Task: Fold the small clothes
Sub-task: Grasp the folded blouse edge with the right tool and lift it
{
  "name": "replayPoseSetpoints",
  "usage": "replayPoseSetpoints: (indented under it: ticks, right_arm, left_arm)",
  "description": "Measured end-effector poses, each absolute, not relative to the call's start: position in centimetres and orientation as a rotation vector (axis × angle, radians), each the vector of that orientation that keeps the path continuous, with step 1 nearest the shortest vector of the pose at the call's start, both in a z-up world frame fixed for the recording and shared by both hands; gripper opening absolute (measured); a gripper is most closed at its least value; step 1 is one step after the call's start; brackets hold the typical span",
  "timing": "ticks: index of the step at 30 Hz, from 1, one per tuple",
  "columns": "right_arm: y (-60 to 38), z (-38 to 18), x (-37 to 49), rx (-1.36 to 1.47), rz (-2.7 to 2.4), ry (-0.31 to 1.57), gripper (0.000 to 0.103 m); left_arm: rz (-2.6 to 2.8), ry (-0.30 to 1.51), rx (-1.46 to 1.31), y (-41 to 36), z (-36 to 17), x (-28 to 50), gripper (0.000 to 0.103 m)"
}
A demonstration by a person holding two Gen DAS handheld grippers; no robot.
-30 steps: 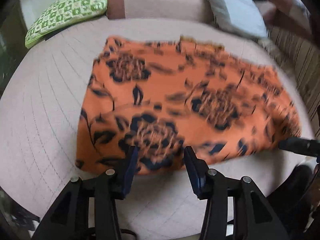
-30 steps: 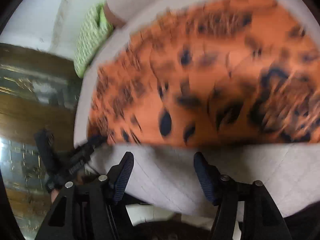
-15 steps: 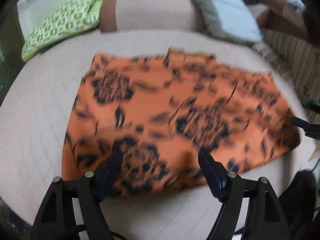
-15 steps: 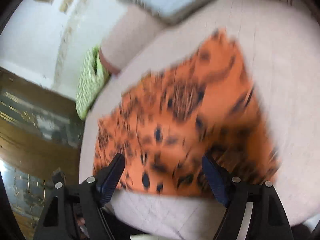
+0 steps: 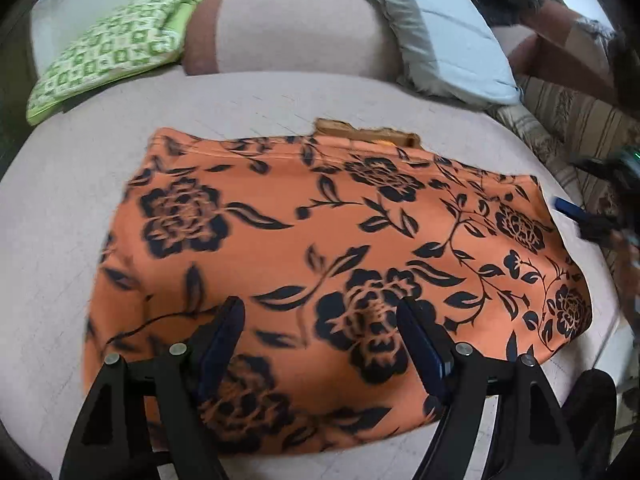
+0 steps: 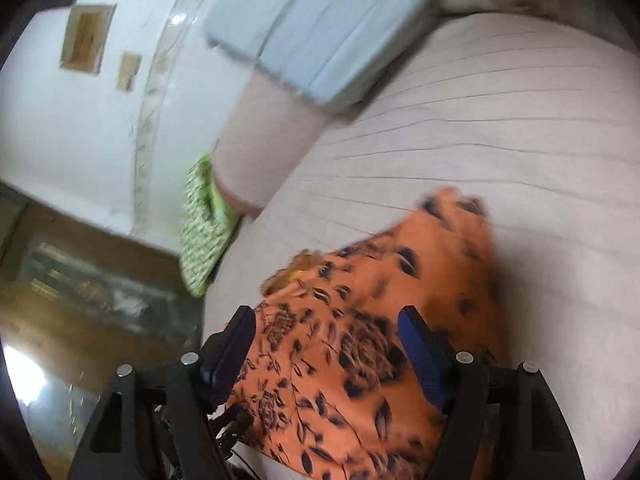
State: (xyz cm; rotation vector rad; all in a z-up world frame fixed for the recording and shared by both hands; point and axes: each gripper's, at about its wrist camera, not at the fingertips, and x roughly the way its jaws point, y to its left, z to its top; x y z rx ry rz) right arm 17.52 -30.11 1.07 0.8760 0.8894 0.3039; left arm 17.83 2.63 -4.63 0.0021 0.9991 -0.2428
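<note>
An orange garment with a black flower print [image 5: 320, 240] lies flat on the pale bed [image 5: 60, 208], folded into a wide rectangle. My left gripper [image 5: 320, 320] is open and hovers over its near edge, holding nothing. My right gripper [image 6: 326, 328] is open above the garment's right end [image 6: 360, 340], holding nothing. Its blue fingertip [image 5: 566, 206] shows at the garment's right edge in the left wrist view.
A green checked pillow [image 5: 108, 52] lies at the bed's far left. A pink bolster [image 5: 288, 32] and a grey-blue cushion [image 5: 448, 36] stand along the back. A striped fabric [image 5: 572, 120] is at the right. A wooden floor [image 6: 72, 320] lies beyond the bed.
Both grippers have moved forward from the near bed edge to over the garment. The right gripper swung round to the garment's right end. Both stayed open.
</note>
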Motion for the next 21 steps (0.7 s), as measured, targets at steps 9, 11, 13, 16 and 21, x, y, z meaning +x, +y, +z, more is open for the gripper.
replayPoseSetpoints:
  ticks: [9, 11, 13, 16, 21]
  right_arm:
    - [-36.0, 0.1, 15.8, 0.939, 0.169, 0.849, 0.072]
    - [-36.3, -1.1, 16.1, 0.953, 0.156, 0.884, 0.072]
    - [-35.8, -2.4, 17.2, 0.983, 0.226, 0.920, 0.073]
    - [-34.5, -3.0, 18.9, 0.919, 0.261, 0.949, 0.070]
    - [-32.5, -1.3, 20.0, 0.786, 0.217, 0.935, 0.012]
  left_arm:
    - [-0.275, 0.948, -0.019, 1.8, -4.2, 17.0, 0.078]
    - [-0.294, 0.923, -0.024, 0.8, -4.2, 17.7, 0.079]
    - [-0.332, 0.933, -0.030, -0.4, -4.8, 18.5, 0.079]
    - [-0.313, 0.946, 0.020, -1.2, -6.9, 18.6, 0.079]
    - [-0.315, 0.899, 0.053, -1.5, -6.7, 18.2, 0.081]
